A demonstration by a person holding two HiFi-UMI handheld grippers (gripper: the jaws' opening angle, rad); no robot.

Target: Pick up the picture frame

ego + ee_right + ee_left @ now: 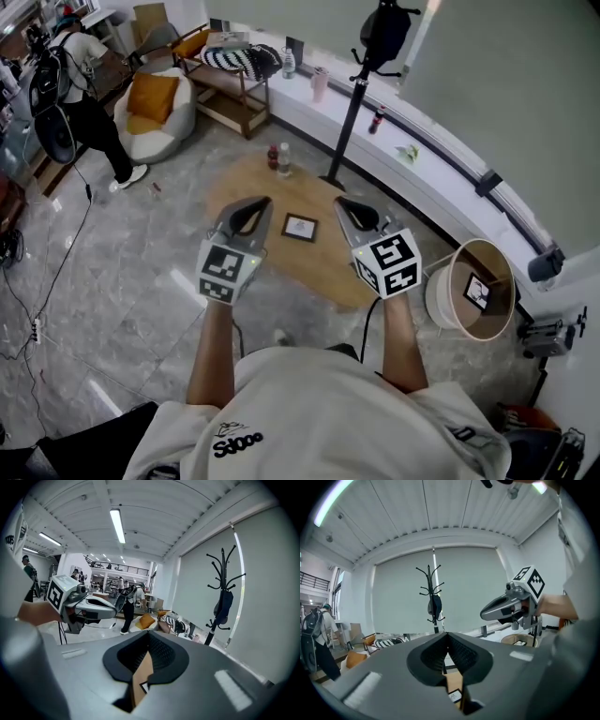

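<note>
The picture frame (300,227), dark-edged with a pale print, lies flat in the middle of an oval wooden table (267,187). My left gripper (255,204) hovers above the table just left of the frame, jaws shut with nothing between them. My right gripper (345,206) hovers just right of the frame, also shut and empty. In the left gripper view a corner of the frame (454,696) shows below the closed jaws, and the right gripper (483,614) hangs at the right. In the right gripper view the frame (143,686) peeks below the jaws, with the left gripper (115,612) at the left.
Two bottles (278,157) stand at the table's far edge. A black coat stand (349,112) with a hanging bag rises behind it. A round tub-shaped side table (441,300) sits at the right. A person (89,94), a beanbag (155,108) and a bench stand at the back left.
</note>
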